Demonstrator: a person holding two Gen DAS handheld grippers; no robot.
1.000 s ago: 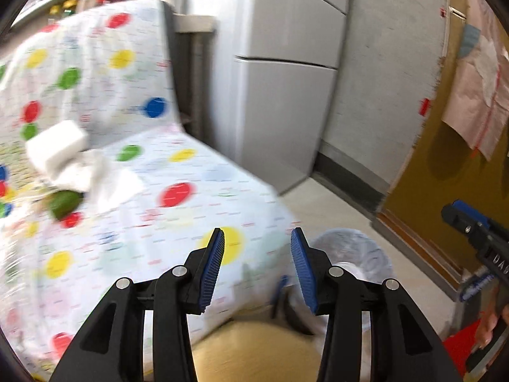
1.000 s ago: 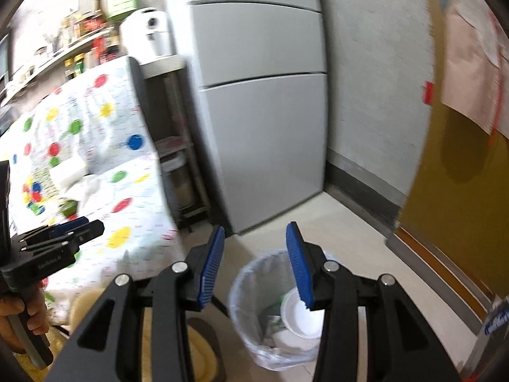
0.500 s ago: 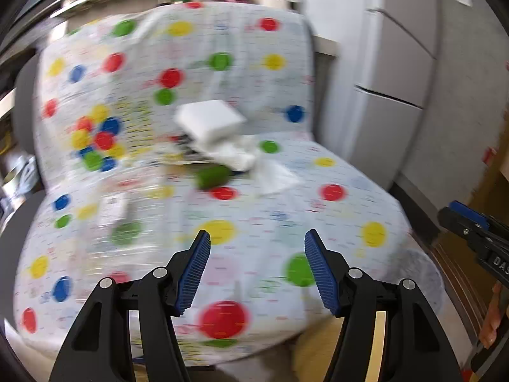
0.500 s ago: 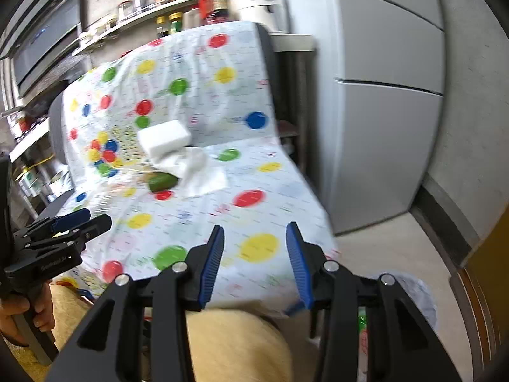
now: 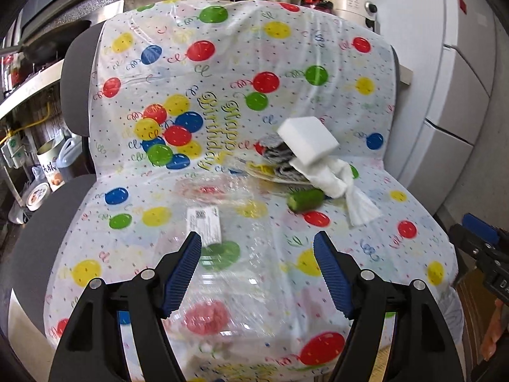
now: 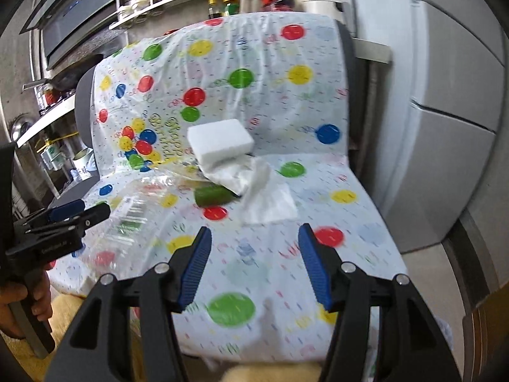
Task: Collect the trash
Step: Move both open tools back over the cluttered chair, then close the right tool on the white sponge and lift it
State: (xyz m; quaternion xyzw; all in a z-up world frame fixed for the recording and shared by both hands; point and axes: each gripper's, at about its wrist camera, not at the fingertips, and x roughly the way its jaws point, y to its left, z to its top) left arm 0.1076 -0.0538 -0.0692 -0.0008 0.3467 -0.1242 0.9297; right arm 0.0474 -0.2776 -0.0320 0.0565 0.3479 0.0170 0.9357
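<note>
The left hand-held gripper (image 5: pixel 257 269) is hovering with its blue pads spread wide and nothing between them, above the seat of a chair (image 5: pixel 73 73) that a balloon-print cover (image 5: pixel 280 73) is draping. Directly ahead of and beneath its fingers, a clear plastic bag (image 5: pixel 229 254) with a white label (image 5: pixel 205 224) is lying flat on the seat. Farther ahead and to its right, a green cucumber piece (image 5: pixel 305 200) is lying just beside a crumpled white tissue (image 5: pixel 337 181), and a white sponge block (image 5: pixel 307 140) is resting on top of the tissue and some printed wrappers (image 5: pixel 273 159).

The right hand-held gripper (image 6: pixel 254 265) is likewise standing open and empty over the seat's front. The tissue (image 6: pixel 254 187), cucumber piece (image 6: pixel 211 195) and sponge block (image 6: pixel 219 141) are lying ahead of it, the plastic bag (image 6: pixel 133 210) ahead to its left.
</note>
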